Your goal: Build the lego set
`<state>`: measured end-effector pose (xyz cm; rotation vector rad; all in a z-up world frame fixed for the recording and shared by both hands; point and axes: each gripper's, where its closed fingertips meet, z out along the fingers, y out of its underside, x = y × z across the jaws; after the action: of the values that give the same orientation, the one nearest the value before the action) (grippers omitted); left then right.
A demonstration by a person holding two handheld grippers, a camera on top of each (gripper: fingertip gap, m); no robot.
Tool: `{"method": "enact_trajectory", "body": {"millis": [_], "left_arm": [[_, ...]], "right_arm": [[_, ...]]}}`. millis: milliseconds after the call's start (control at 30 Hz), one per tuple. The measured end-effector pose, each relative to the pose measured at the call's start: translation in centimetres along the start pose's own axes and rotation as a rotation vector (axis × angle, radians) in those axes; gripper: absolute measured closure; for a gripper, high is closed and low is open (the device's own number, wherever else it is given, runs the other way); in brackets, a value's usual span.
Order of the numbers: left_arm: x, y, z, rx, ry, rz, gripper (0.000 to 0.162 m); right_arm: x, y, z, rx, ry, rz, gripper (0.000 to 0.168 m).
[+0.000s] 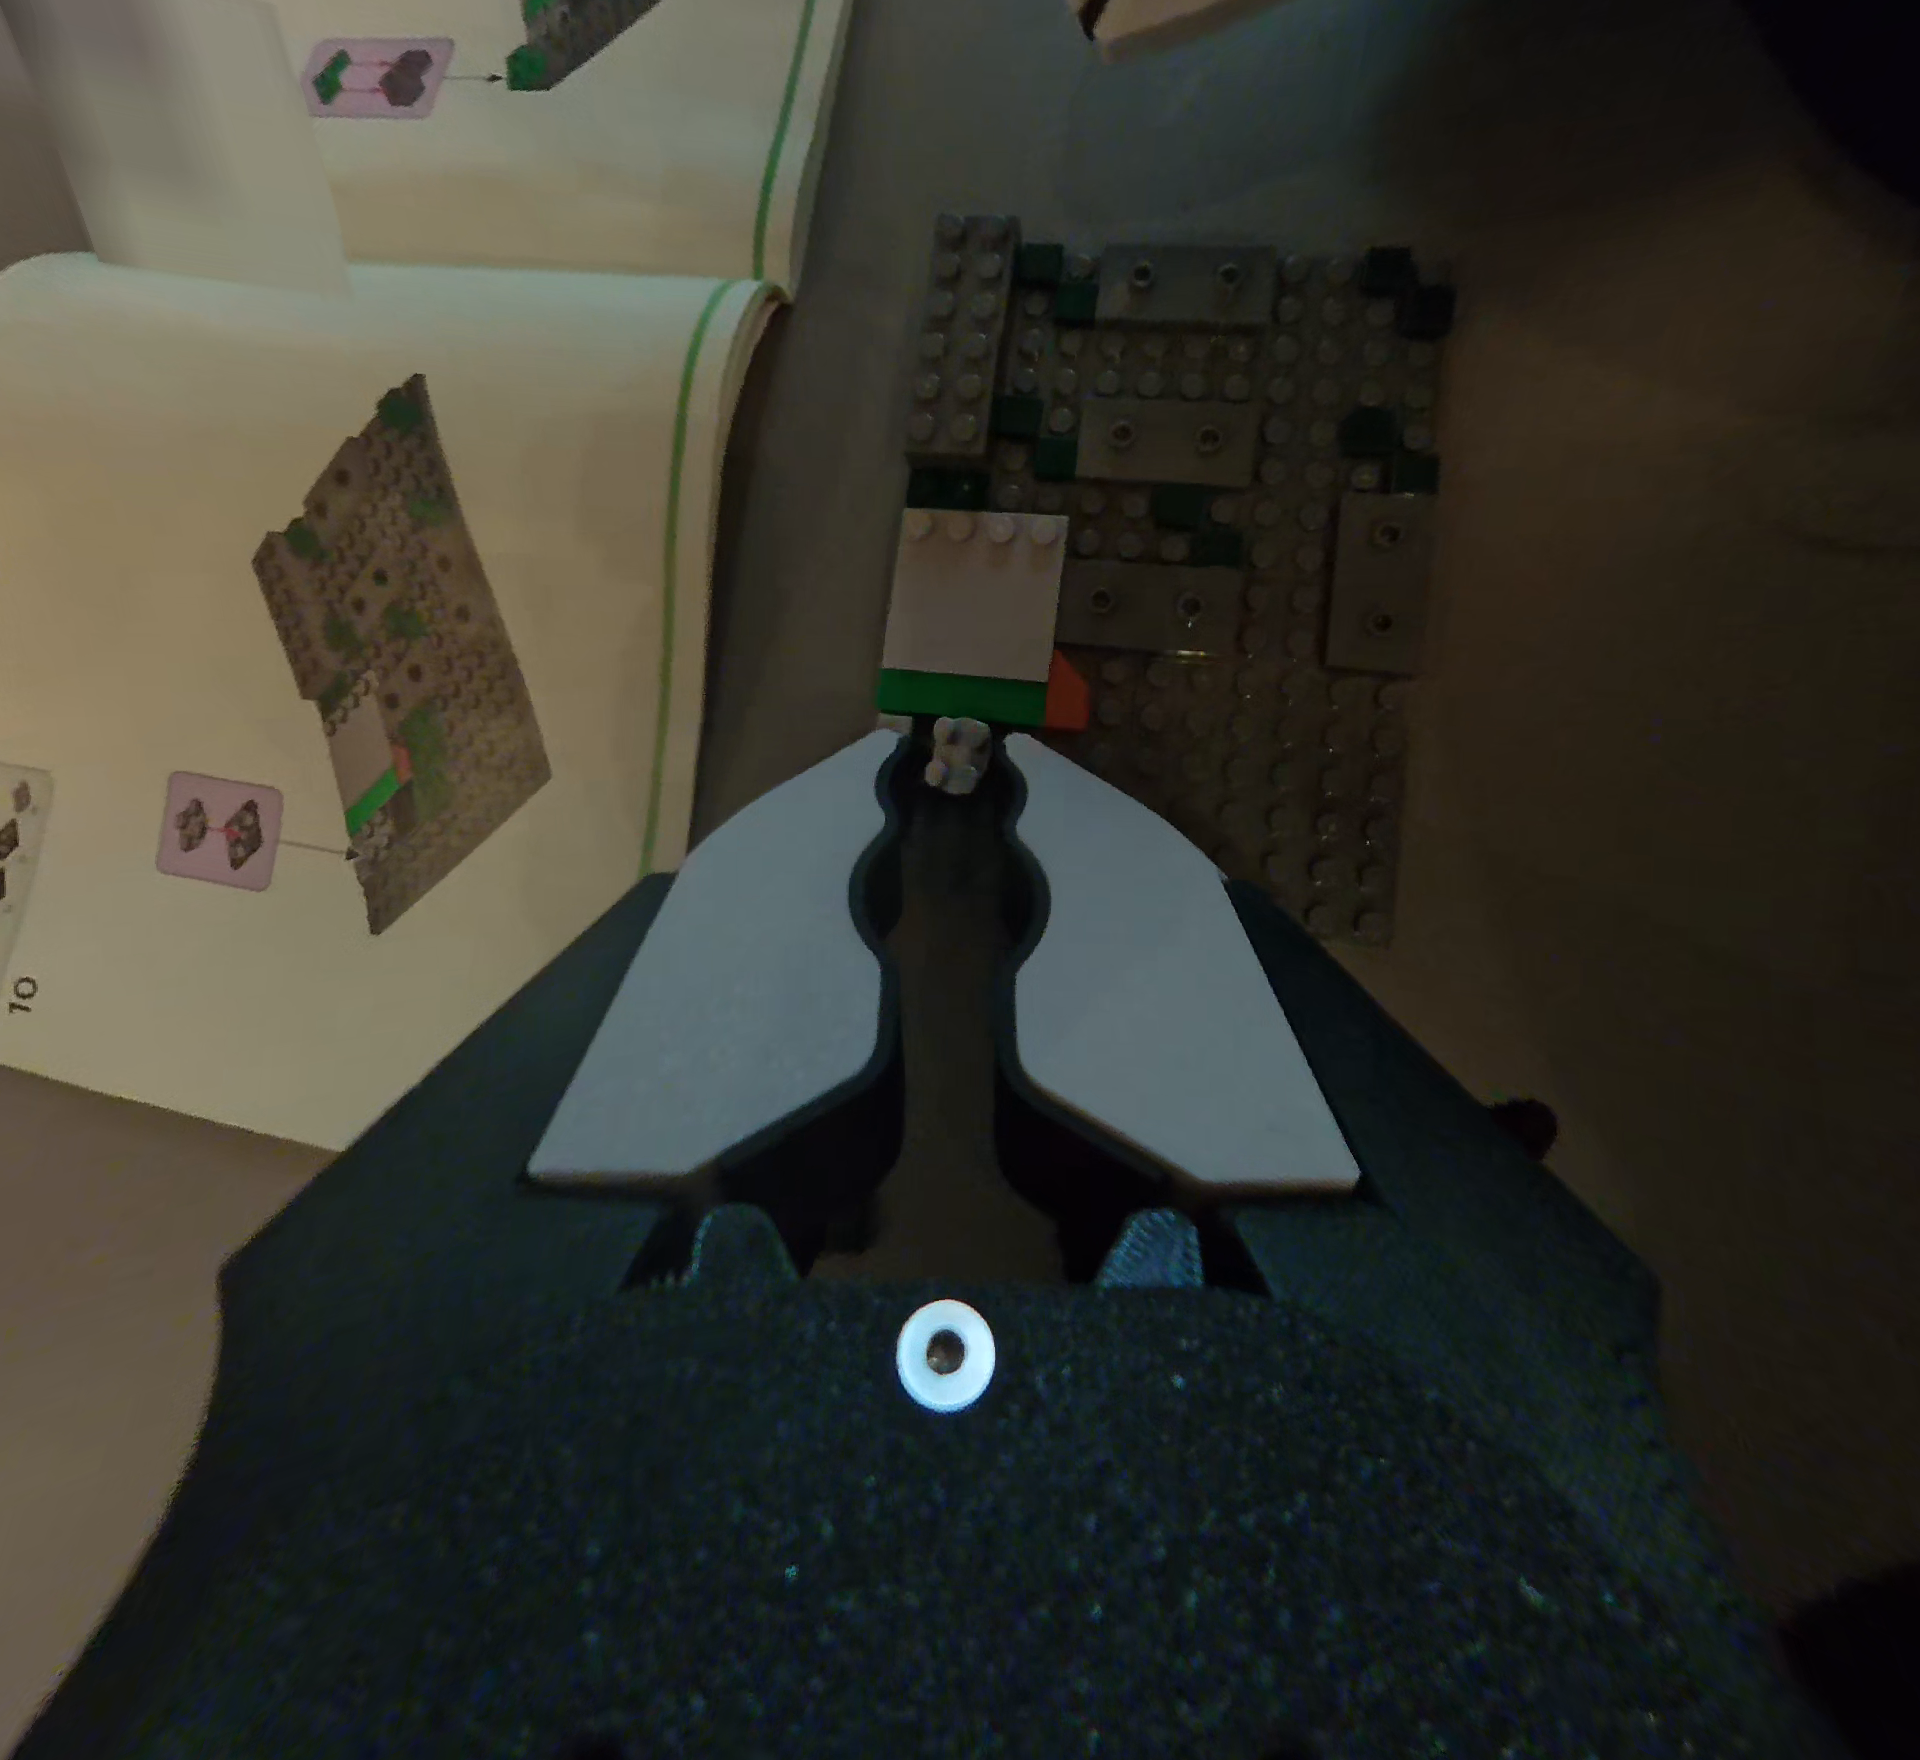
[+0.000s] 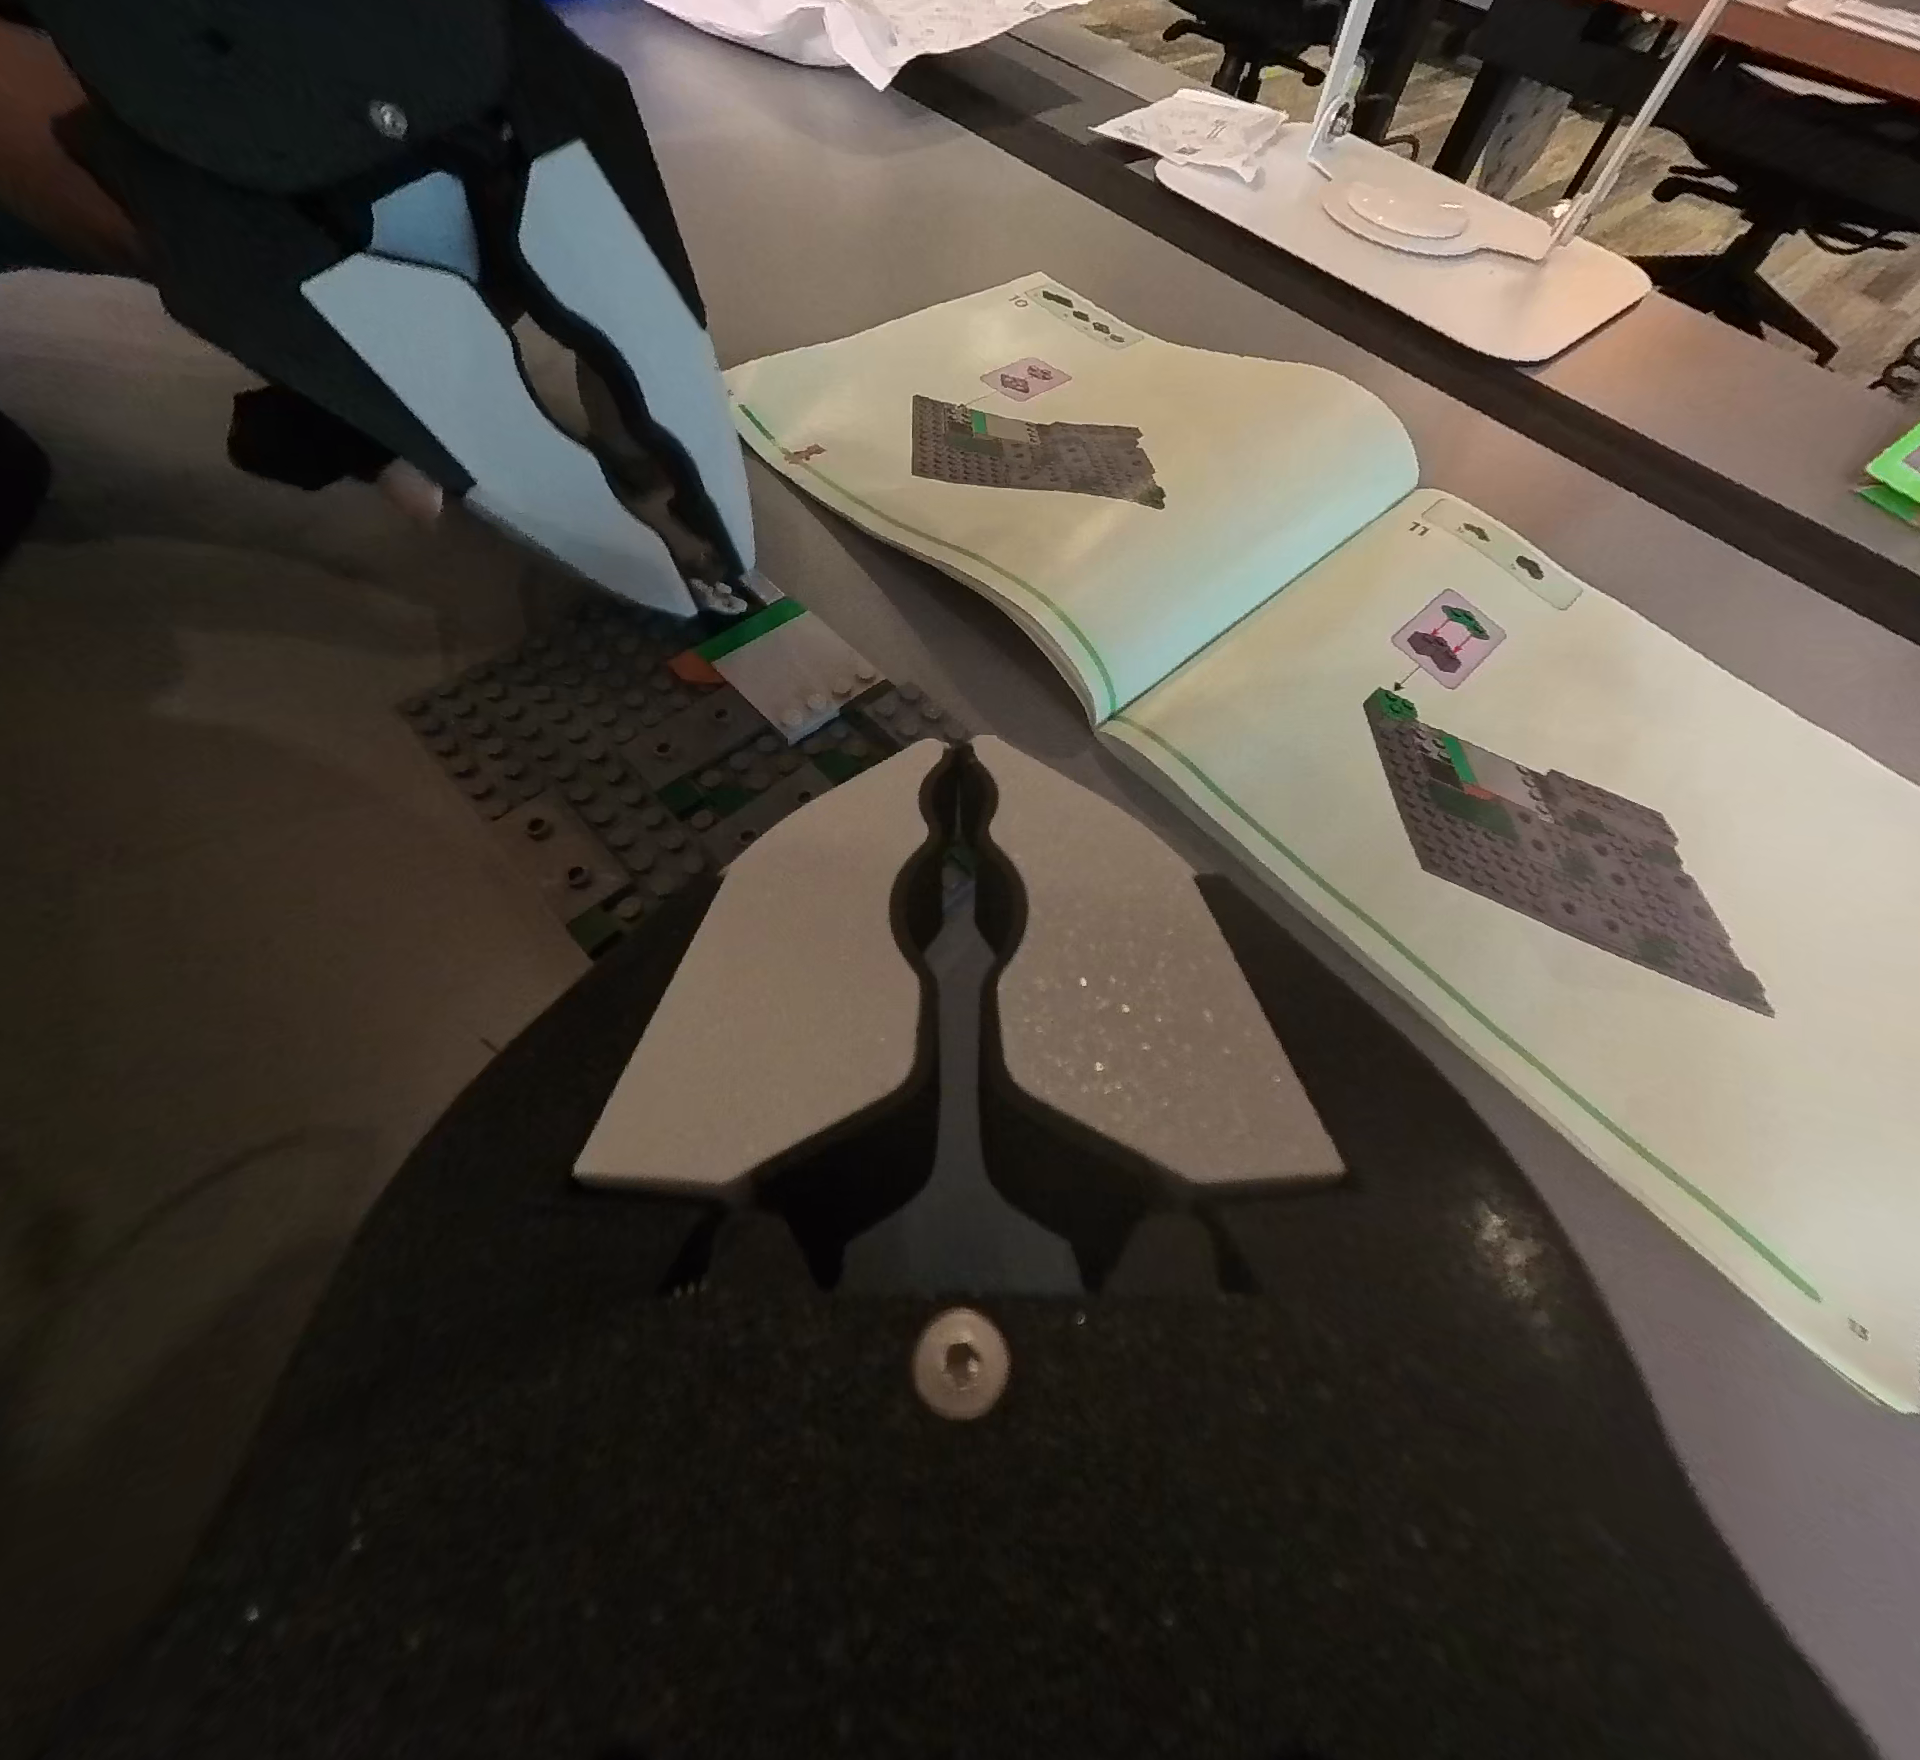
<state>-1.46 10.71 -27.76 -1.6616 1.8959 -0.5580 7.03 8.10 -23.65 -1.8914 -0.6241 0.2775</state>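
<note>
2 claws over the lego base (image 1: 1174, 567). left claw (image 1: 958, 752) clamped on small grey piece (image 1: 957, 754), tip just beside green strip (image 1: 961, 694) at base corner, likely lined up to press it on per open booklet (image 2: 1351, 671). right claw (image 2: 962, 754) closed, holding nothing visible, low over near edge of base, probably steadying it; contact unclear.
</note>
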Motion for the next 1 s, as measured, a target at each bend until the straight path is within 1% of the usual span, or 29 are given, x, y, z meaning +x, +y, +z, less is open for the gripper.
{"method": "enact_trajectory", "body": {"millis": [33,133,333,700,1000], "left_arm": [[-0.08,0.0,-0.01,0.006,0.003,-0.014,0.148],[-0.13,0.11,0.09,0.017,0.017,-0.05,0.147],[-0.14,0.18,0.25,0.021,0.014,-0.065,0.146],[0.31,-0.06,-0.11,0.061,0.056,-0.124,0.143],[0.28,-0.05,-0.68,0.096,0.038,-0.14,0.144]], "right_arm": [[-0.02,0.0,0.01,-0.001,-0.001,-0.001,0.168],[-0.06,0.04,0.02,-0.003,-0.003,-0.002,0.168],[-0.08,0.08,0.01,-0.004,-0.007,0.001,0.168],[-0.08,0.08,-0.03,-0.003,-0.01,0.006,0.168],[-0.03,0.24,0.11,-0.01,-0.007,0.005,0.168]]}}
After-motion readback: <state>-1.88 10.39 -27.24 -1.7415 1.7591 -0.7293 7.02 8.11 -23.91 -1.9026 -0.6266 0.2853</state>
